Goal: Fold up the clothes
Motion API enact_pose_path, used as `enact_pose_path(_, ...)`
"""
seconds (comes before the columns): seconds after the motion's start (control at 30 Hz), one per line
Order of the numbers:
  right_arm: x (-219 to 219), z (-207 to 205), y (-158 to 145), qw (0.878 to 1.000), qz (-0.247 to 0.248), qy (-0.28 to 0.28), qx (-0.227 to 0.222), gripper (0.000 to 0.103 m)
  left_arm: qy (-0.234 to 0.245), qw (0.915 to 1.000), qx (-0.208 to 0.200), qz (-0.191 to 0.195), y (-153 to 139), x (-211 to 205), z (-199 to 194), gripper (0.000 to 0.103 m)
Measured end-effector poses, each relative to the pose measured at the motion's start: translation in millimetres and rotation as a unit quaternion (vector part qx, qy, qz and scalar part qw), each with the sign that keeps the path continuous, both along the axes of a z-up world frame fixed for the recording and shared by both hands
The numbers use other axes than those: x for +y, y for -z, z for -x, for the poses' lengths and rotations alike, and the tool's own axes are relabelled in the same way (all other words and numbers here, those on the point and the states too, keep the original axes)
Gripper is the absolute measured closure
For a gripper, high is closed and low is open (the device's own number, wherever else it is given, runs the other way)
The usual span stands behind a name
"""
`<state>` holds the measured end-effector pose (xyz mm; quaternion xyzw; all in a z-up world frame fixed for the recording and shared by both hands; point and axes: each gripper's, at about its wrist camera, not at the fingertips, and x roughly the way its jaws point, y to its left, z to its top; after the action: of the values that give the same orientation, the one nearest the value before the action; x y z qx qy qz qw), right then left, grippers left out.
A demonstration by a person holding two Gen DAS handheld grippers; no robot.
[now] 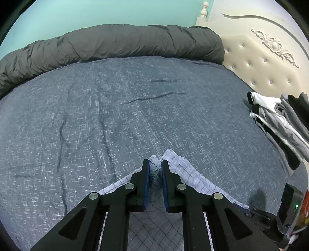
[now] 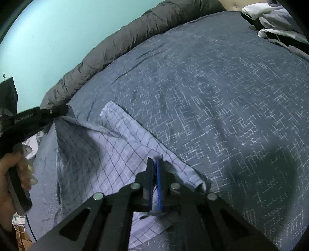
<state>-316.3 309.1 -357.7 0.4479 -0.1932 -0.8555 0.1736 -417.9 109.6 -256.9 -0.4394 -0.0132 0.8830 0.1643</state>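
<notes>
Bedroom in a home.
Shown by a wide bed (image 1: pixel 119 108) under a blue-grey woven cover, a rolled dark grey duvet (image 1: pixel 108 44) along its far edge, a cream tufted headboard (image 1: pixel 266 63) with carved ornament and a turned post, a plain mint-green wall (image 1: pixel 96 13) behind, and a pile of clothes (image 1: pixel 278 119) near the headboard.

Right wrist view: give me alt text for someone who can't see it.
The right gripper is shut on an edge of a light blue checked garment lying on a blue-grey bedspread. At far left, the left gripper pinches another part of it. A dark grey duvet lines the bed's far side.
</notes>
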Motion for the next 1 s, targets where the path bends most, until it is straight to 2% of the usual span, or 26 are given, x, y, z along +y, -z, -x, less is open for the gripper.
enact_pose_path(0.33,23,-17,-24,0.999,0.046,0.005,0.026,0.101,-0.001,1.0000,0.002,-0.007,-15,5,6,0.091)
enact_pose_path(0.47,34,-25,-28,0.998,0.050,0.011,0.031,0.101,-0.001,0.9998,-0.012,-0.016,-13,14,19,0.091)
enact_pose_path(0.7,47,-27,-15,0.998,0.053,0.018,0.015,0.101,-0.003,0.9984,-0.056,-0.007,18,40,43,0.091)
enact_pose_path(0.87,46,-24,-2,0.999,0.047,0.018,-0.004,0.101,-0.026,0.9964,-0.081,0.005,44,43,58,0.090)
enact_pose_path(0.97,45,-23,2,0.999,0.045,0.017,-0.009,0.101,-0.037,0.9963,-0.077,0.002,46,39,59,0.077)
enact_pose_path(1.0,45,-23,2,0.999,0.044,0.015,-0.008,0.101,-0.036,0.9969,-0.070,0.002,43,37,58,0.065)
